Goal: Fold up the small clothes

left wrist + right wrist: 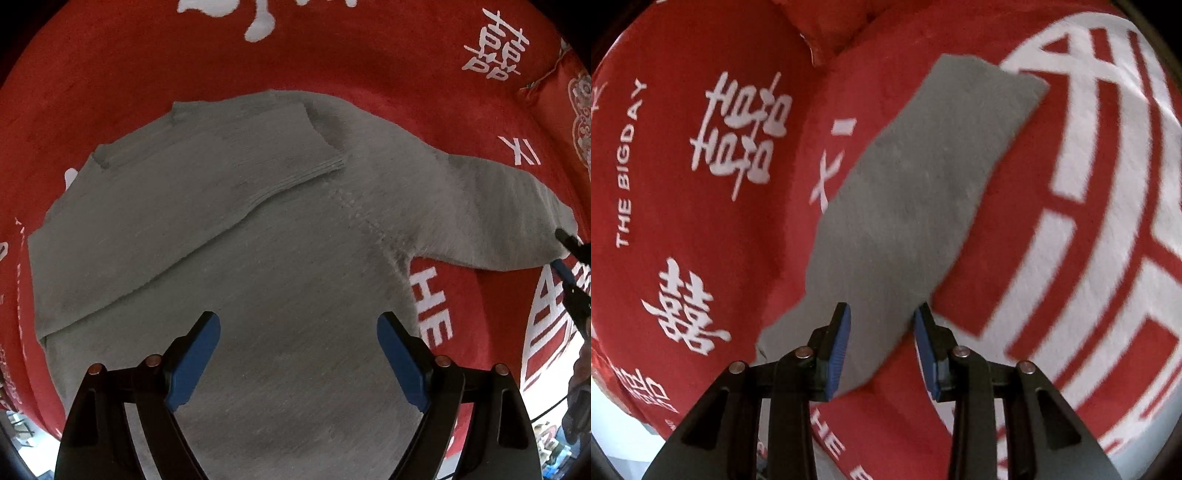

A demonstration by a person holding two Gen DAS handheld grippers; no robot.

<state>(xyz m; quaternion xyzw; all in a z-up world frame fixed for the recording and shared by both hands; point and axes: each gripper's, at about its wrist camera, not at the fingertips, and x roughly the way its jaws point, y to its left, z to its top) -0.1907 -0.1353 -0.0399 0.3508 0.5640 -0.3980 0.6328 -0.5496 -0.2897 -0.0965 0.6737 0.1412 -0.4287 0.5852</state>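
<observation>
Grey sweater (258, 240): knitted cloth, matt, faintly fuzzy nap; ribbed cuff on the folded sleeve (295, 173) at about 12 o'clock of the body. Outstretched sleeve (905, 206) looks the same soft knit, blurred here, so its texture is hard to judge.

Red blanket (369, 55): plush, velvety cloth, matt, with white printed or woven characters, cannot tell which.

Left gripper (298, 354): black frame of smooth, slightly glossy plastic; blue pads (195, 362) matt, rubbery; copper-toned metal pins.

Right gripper (882, 347): same black plastic; blue pads (839, 350) finely ribbed; silvery metal pins.
</observation>
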